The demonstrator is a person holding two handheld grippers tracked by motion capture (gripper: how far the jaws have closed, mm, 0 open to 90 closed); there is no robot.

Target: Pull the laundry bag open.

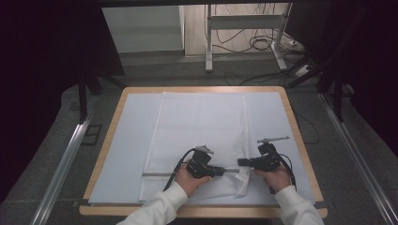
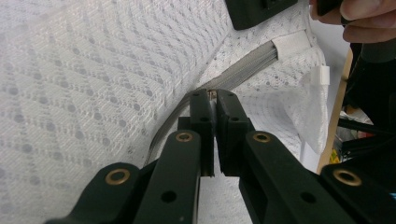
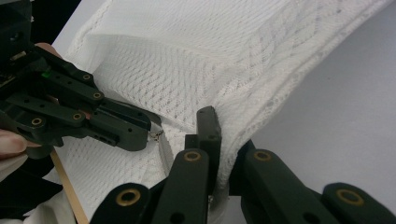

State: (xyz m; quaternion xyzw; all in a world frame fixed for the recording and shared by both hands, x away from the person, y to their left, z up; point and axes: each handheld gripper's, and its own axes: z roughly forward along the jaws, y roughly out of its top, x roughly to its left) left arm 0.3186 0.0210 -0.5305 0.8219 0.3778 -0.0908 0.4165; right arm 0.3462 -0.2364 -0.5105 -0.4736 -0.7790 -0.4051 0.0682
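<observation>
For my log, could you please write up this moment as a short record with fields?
surface: table under a pale sheet
item: white mesh laundry bag, lying flat
zipper: grey, along the bag's near end
left gripper: jaws shut on the zipper pull
right gripper: jaws pinching the bag's corner fabric
hands: both at the near edge

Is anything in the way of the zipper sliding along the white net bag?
Nothing visible blocks it. The left gripper is shut on the zipper pull, and the grey zipper track lies bare. The right gripper pinches the mesh bag.
</observation>
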